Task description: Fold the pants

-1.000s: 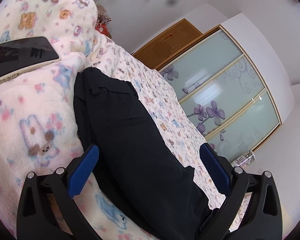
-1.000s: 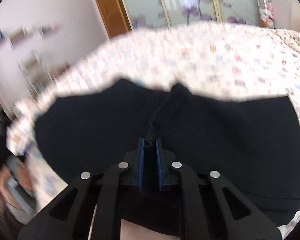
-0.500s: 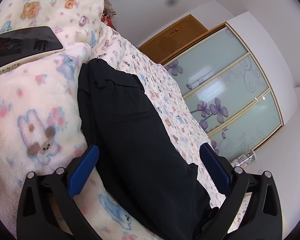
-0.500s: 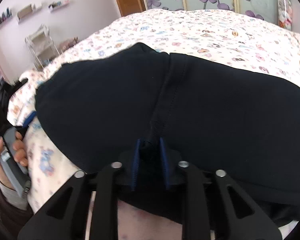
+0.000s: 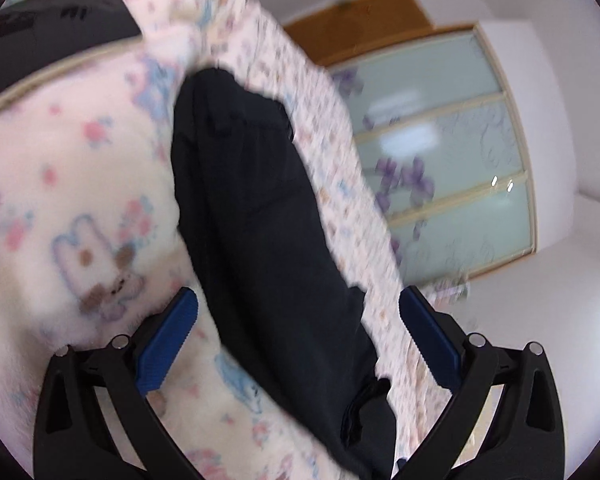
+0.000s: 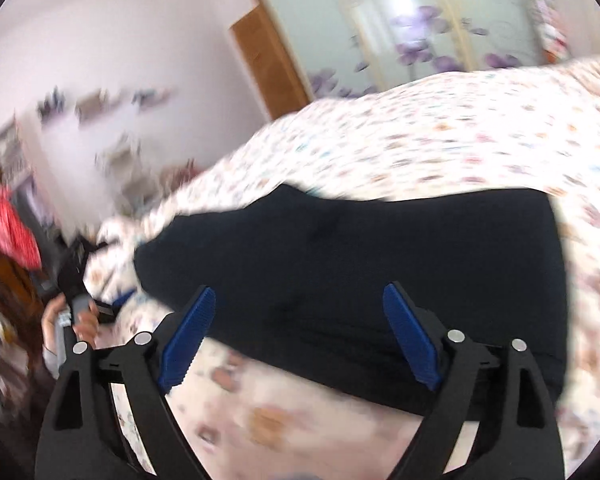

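The black pants [image 5: 268,216] lie folded in a long dark strip on the patterned bedspread [image 5: 80,200]. In the right wrist view they [image 6: 360,260] spread as a broad dark slab across the bed. My left gripper [image 5: 298,316] is open and empty, its blue pads [image 5: 168,340] apart over the near end of the pants. My right gripper [image 6: 300,316] is open and empty, its blue pads [image 6: 410,340] straddling the near edge of the pants without holding them. Both views are blurred by motion.
A dark flat object [image 5: 52,40] lies on the fluffy blanket at upper left. A wardrobe with flowered glass doors [image 5: 452,168] and a wooden door [image 6: 268,60] stand beyond the bed. The person's hand [image 6: 72,316] with the other gripper shows at left.
My right gripper was shut on the pants' seam and has opened, letting the fabric go and pulling back. The left gripper stayed open and shifted slightly.
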A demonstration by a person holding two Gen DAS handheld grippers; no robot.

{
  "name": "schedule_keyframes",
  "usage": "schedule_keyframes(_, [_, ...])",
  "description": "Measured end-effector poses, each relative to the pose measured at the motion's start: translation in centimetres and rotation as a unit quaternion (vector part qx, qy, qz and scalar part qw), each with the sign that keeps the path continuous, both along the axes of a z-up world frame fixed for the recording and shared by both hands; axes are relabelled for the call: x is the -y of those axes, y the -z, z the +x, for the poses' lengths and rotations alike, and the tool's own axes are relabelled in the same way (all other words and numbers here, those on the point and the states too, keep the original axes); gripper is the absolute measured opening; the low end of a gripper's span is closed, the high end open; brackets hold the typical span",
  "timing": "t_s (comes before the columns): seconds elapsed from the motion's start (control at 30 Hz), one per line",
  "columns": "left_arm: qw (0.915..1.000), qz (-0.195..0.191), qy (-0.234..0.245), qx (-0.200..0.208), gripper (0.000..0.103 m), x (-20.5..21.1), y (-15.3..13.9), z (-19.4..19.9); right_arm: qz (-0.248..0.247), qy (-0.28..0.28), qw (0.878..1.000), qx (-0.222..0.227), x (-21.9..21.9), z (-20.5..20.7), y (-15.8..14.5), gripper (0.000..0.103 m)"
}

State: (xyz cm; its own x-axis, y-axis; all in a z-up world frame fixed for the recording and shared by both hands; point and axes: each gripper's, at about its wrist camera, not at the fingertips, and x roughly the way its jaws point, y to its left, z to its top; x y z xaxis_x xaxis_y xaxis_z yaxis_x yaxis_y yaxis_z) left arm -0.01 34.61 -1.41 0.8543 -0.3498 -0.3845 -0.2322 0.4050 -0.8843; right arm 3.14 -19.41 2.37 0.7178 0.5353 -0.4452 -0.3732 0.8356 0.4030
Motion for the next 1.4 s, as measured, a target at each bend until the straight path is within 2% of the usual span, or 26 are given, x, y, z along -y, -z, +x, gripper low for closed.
schedule_keyframes(0.07, [0.9995, -0.001, 0.02, -0.026, 0.101, 0.0, 0.1, 1.1, 0.026, 0.031, 0.999, -0.013, 3.3, -0.1, 0.7, 0.088])
schedule_keyframes(0.17, [0.9966, -0.015, 0.038, -0.072, 0.101, -0.4, 0.6, 2.7, 0.097, 0.054, 0.994, -0.018, 7.6, -0.4, 2.1, 0.088])
schedule_keyframes(0.27, [0.9928, -0.047, 0.052, -0.098, 0.101, -0.9, 1.1, 3.9, 0.155, 0.05, 0.987, -0.009, 9.5, -0.6, 4.0, 0.089])
schedule_keyframes(0.37, [0.9943, -0.063, 0.067, -0.054, 0.101, -1.4, 0.5, 4.2, 0.178, 0.043, 0.983, -0.009, 9.9, -0.4, 5.4, 0.089])
schedule_keyframes(0.43, [0.9958, -0.035, 0.081, -0.022, 0.101, -0.7, -0.6, 4.1, 0.184, 0.04, 0.982, -0.011, 10.1, -0.2, 5.6, 0.09])
schedule_keyframes(0.5, [0.996, -0.004, 0.089, -0.007, 0.101, 0.1, -1.1, 4.2, 0.191, 0.035, 0.981, -0.012, 10.6, 0.0, 5.7, 0.09])
schedule_keyframes(0.7, [0.9929, 0.029, 0.099, 0.06, 0.101, 0.9, -2.4, 4.2, 0.208, 0.031, 0.978, -0.012, 11.2, -0.6, 5.9, 0.091])
schedule_keyframes(0.77, [0.9953, 0.028, 0.089, 0.023, 0.101, 0.6, -1.4, 4.8, 0.211, 0.029, 0.977, -0.011, 11.3, -0.4, 6.0, 0.091])
schedule_keyframes(0.8, [0.9971, 0.004, 0.076, -0.006, 0.1, 0.1, -0.1, 5.2, 0.212, 0.029, 0.977, -0.011, 11.4, -0.5, 6.1, 0.091])
schedule_keyframes(0.87, [0.9978, -0.026, 0.059, -0.013, 0.097, -0.6, 0.9, 5.1, 0.213, 0.029, 0.977, -0.01, 11.5, -0.6, 6.1, 0.091])
schedule_keyframes(0.97, [0.9985, -0.036, 0.038, -0.013, 0.095, -0.9, 0.8, 5.2, 0.215, 0.028, 0.976, -0.009, 11.5, -0.5, 6.1, 0.092])
schedule_keyframes(1.07, [0.9984, -0.047, 0.021, -0.025, 0.08, -1.4, 1.0, 5.4, 0.221, 0.024, 0.975, -0.008, 11.6, -0.4, 6.2, 0.092])
schedule_keyframes(1.13, [0.9975, -0.062, 0.011, -0.031, 0.063, -1.7, 1.5, 5.4, 0.226, 0.022, 0.974, -0.008, 11.6, -0.4, 6.3, 0.093])
schedule_keyframes(1.17, [0.9971, -0.068, 0.007, -0.034, 0.058, -2.0, 1.7, 5.4, 0.228, 0.021, 0.973, -0.009, 11.6, -0.4, 6.4, 0.093])
schedule_keyframes(1.23, [0.9952, -0.083, -0.004, -0.052, 0.036, -2.5, 2.5, 5.4, 0.232, 0.019, 0.973, -0.008, 11.7, -0.3, 6.4, 0.093])
schedule_keyframes(1.3, [0.9919, -0.106, -0.014, -0.068, 0.027, -3.0, 3.7, 5.1, 0.237, 0.021, 0.971, -0.008, 11.7, -0.5, 6.3, 0.093])
schedule_keyframes(1.33, [0.9907, -0.117, -0.015, -0.068, 0.027, -3.1, 3.9, 4.8, 0.239, 0.023, 0.971, -0.01, 11.7, -0.7, 6.1, 0.093])
schedule_keyframes(1.4, [0.9891, -0.127, -0.019, -0.072, 0.029, -3.2, 4.1, 4.8, 0.245, -0.009, 0.97, 0.009, 10.9, -1.1, 4.6, 0.093])
